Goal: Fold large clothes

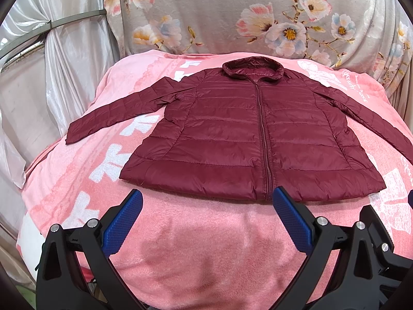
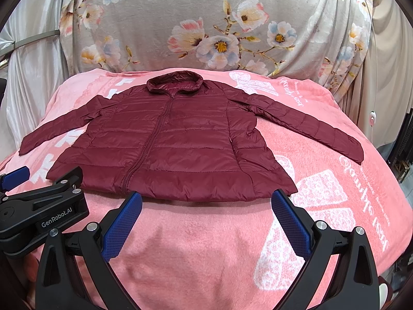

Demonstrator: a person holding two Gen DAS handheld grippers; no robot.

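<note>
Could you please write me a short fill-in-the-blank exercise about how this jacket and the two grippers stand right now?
1. The maroon puffer jacket lies flat with its zipper fully ____.
2. Both sleeves are spread ____ from the body.
3. It rests on a ____ blanket.
4. The left gripper and right gripper are both ____.

Answers: closed; outward; pink; open

You see the jacket [image 1: 247, 139] flat on the blanket [image 1: 206, 245], collar toward the far edge, hem toward the near edge, sleeves spread toward the left and right edges.
</note>
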